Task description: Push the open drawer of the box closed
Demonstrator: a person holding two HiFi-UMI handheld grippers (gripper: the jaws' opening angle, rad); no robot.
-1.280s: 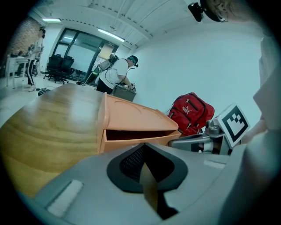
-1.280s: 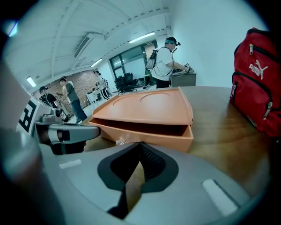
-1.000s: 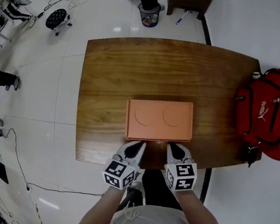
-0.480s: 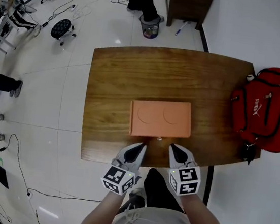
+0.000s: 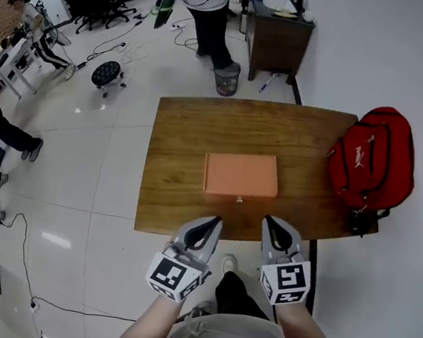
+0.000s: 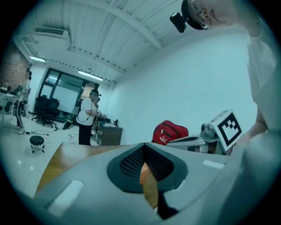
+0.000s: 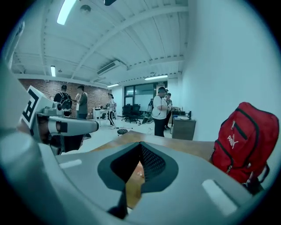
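An orange box [image 5: 242, 174] lies in the middle of the wooden table [image 5: 185, 138]. Its near front face carries a small knob [image 5: 239, 200], and the drawer looks flush with the box. My left gripper [image 5: 215, 221] and right gripper [image 5: 269, 221] are both shut with nothing in them. They hover side by side over the table's near edge, clear of the box. In the left gripper view the left gripper [image 6: 147, 184] shows only a sliver of orange box through its narrow slit. The right gripper [image 7: 131, 176] shows wood and the knob the same way.
A red backpack [image 5: 371, 158] sits on the table's right end, also visible as the backpack [image 7: 243, 140] in the right gripper view. Beyond the table stand a dark cabinet [image 5: 279, 38], a waste bin [image 5: 226, 79], a person [image 5: 210, 2] and a stool [image 5: 109, 75].
Both grippers have drawn back from the box's front, where their tips touched it, toward the table's near edge. The head view has pulled away, so the box looks smaller.
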